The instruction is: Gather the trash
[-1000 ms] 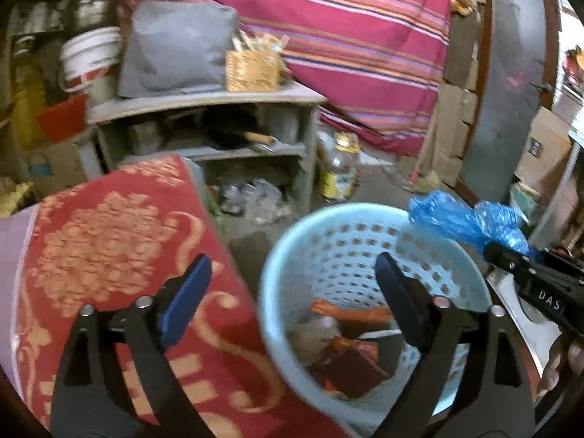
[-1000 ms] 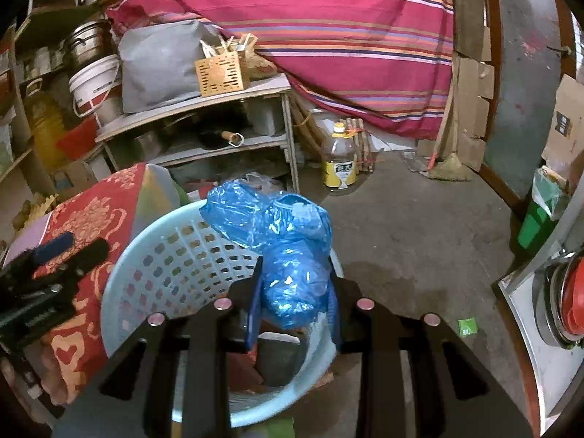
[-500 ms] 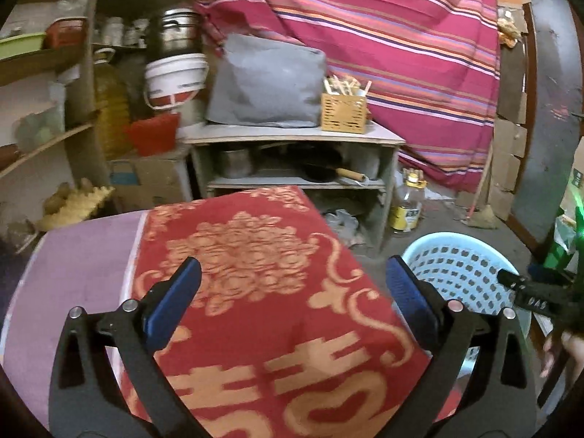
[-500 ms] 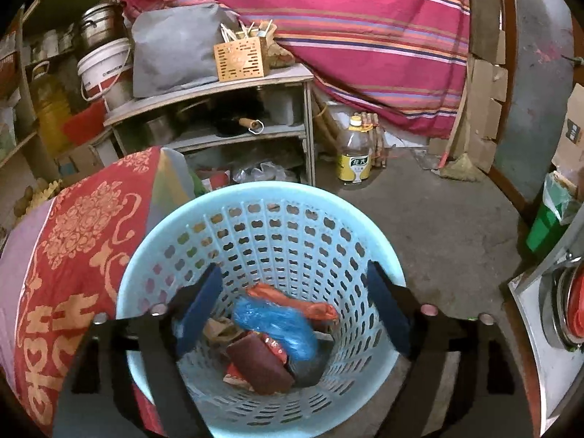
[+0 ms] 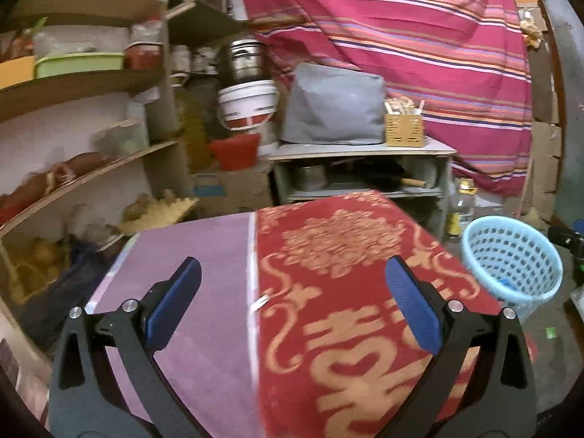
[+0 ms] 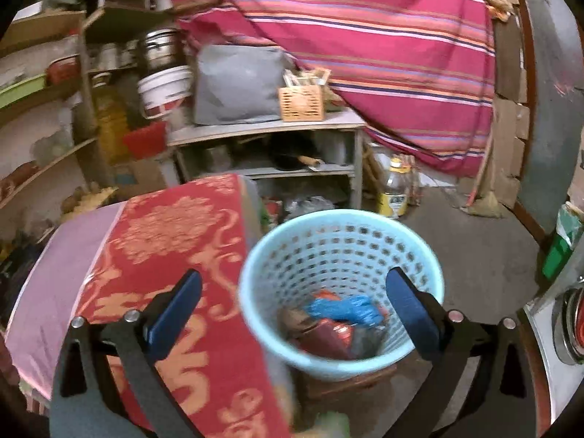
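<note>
A light blue perforated basket (image 6: pixel 339 252) stands on the floor beside the table; it also shows at the right of the left wrist view (image 5: pixel 511 255). Inside lie a blue plastic bag (image 6: pixel 346 308) and reddish-brown wrappers (image 6: pixel 325 335). My right gripper (image 6: pixel 292 310) is open and empty, above the basket's near left rim. My left gripper (image 5: pixel 292 303) is open and empty over the table's red patterned cloth (image 5: pixel 346 292). A small white scrap (image 5: pixel 258 303) lies on the cloth at the seam with the purple cloth (image 5: pixel 197 292).
A low shelf unit (image 5: pixel 365 168) with a grey bag (image 5: pixel 332 106) and wicker box (image 5: pixel 403 129) stands behind the table. Wooden shelves (image 5: pixel 84 116) of containers fill the left. A striped red curtain (image 6: pixel 365 54) hangs behind. An oil bottle (image 6: pixel 396 191) stands on the floor.
My right gripper opened and dropped the blue bag into the basket, then drew back. My left gripper swung left from the basket to over the table.
</note>
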`<action>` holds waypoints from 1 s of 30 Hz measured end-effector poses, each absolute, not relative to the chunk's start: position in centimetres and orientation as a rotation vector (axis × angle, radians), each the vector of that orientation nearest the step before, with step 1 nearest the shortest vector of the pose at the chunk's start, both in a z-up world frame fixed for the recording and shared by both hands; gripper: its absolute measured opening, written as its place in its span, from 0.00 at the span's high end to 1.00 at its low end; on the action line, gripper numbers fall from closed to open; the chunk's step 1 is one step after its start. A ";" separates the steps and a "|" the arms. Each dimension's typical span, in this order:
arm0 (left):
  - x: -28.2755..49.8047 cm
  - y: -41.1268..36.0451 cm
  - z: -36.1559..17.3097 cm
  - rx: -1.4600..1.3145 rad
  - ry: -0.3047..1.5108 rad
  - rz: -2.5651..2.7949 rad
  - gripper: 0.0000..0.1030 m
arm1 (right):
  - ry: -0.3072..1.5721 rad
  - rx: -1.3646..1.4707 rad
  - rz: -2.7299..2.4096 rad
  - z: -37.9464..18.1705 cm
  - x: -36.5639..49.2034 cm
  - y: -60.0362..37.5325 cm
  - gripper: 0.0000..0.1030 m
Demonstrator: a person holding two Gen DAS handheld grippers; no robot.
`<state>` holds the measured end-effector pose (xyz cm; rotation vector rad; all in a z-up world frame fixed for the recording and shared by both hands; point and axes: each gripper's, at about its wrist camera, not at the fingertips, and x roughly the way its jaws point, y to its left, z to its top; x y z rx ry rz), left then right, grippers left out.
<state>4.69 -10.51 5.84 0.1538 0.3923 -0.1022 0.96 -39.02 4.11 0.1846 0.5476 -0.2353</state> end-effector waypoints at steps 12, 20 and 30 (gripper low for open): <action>0.9 -4.4 3.5 0.065 0.405 -0.035 0.05 | 0.503 0.071 -0.189 2.5 -0.9 -29.2 0.05; 0.9 -3.0 1.2 0.049 0.415 -0.022 0.05 | 0.479 0.028 -0.164 0.7 -1.3 -25.3 0.05; 0.7 -2.7 -0.4 0.067 0.389 -0.007 0.05 | 0.431 0.001 -0.142 -0.8 -1.4 -22.7 0.05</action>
